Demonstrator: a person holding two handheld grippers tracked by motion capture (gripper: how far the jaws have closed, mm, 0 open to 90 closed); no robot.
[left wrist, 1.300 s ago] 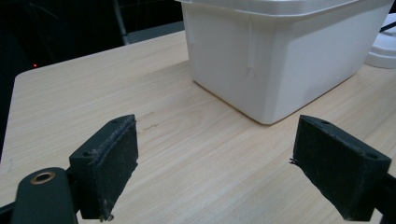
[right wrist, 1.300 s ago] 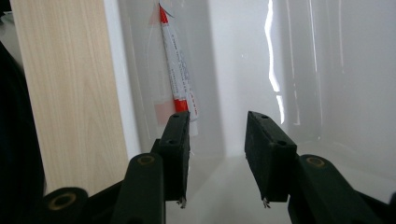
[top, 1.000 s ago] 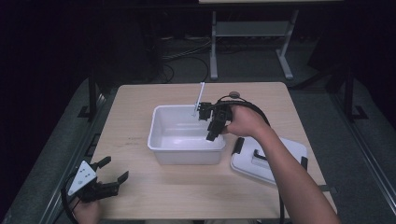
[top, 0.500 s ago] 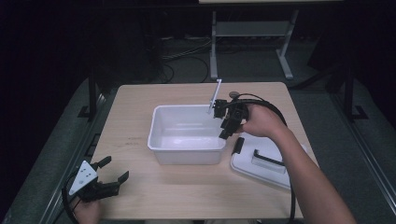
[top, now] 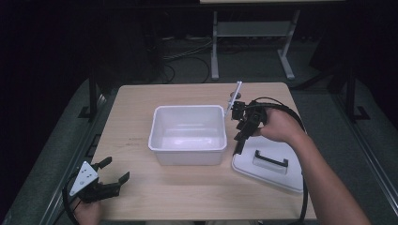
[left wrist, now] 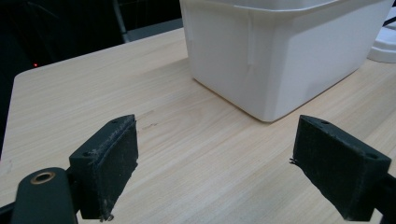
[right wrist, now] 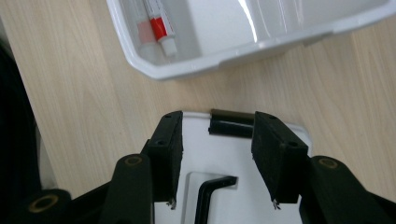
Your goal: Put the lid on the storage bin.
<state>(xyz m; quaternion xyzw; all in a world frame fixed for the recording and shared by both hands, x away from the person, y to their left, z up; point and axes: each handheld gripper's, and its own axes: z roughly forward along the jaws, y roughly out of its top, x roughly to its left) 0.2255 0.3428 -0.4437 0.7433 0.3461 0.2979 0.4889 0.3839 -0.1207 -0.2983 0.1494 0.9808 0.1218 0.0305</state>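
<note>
A white plastic bin (top: 187,133) stands mid-table, and a red and white tube (right wrist: 159,25) lies inside it. Its white lid (top: 272,171) with a black handle (top: 270,160) lies flat to the right. My right gripper (top: 238,143) points down over the lid's left edge. Its jaws have just been opening and grip nothing. In the right gripper view, the right gripper (right wrist: 218,119) frames a black part at the lid's (right wrist: 205,154) rim. My left gripper (top: 116,168) rests open at the front left corner, empty, with the left gripper (left wrist: 217,126) facing the bin (left wrist: 280,60).
The wooden table (top: 136,117) has bare surface left of the bin and along the front edge. A cable loops from the right gripper around the person's hand (top: 277,125). Dark floor and a metal stand (top: 253,33) lie beyond the table.
My right gripper has moved from above the bin's right side rightward, to over the lid's left edge. The left gripper has stayed put.
</note>
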